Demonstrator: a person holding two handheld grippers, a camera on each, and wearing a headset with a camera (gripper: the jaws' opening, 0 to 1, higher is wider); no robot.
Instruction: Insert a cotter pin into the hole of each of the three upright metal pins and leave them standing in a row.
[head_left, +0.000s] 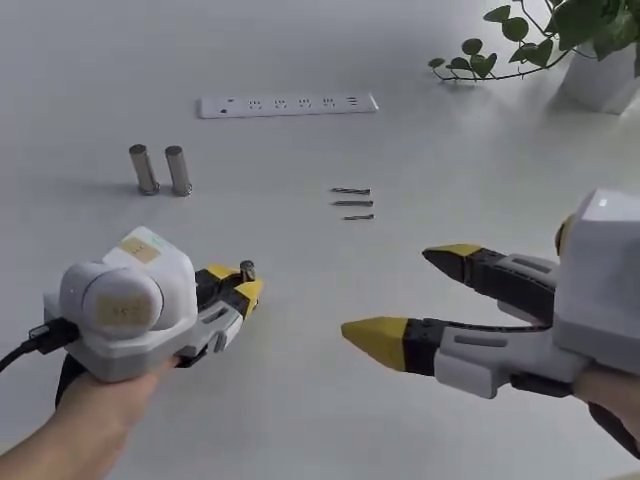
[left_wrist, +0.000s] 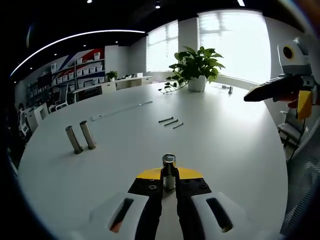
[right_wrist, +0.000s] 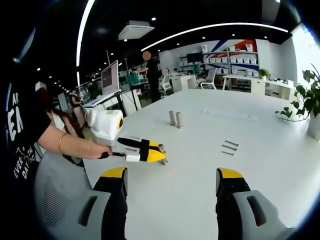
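Left hand-held gripper (head_left: 241, 287) clamped on one metal pin (left_wrist: 169, 164); right hand-held gripper (head_left: 393, 293) gaping, empty. Two other pins (head_left: 178, 170) standing, three cotter pins (head_left: 352, 203) loose on bench (head_left: 300, 410), none inserted yet.

White table (head_left: 300, 400), white power strip (head_left: 288, 104) lying flat, leafy plant (head_left: 580, 20) in white pot (head_left: 605, 80), far right

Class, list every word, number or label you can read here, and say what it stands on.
"AR", "EA": white letters on the person's black shirt; rest unclear.
Long white power strip: markings too small to read.
Yellowish label on the left claw, which grips a grey metal pin: blurred.
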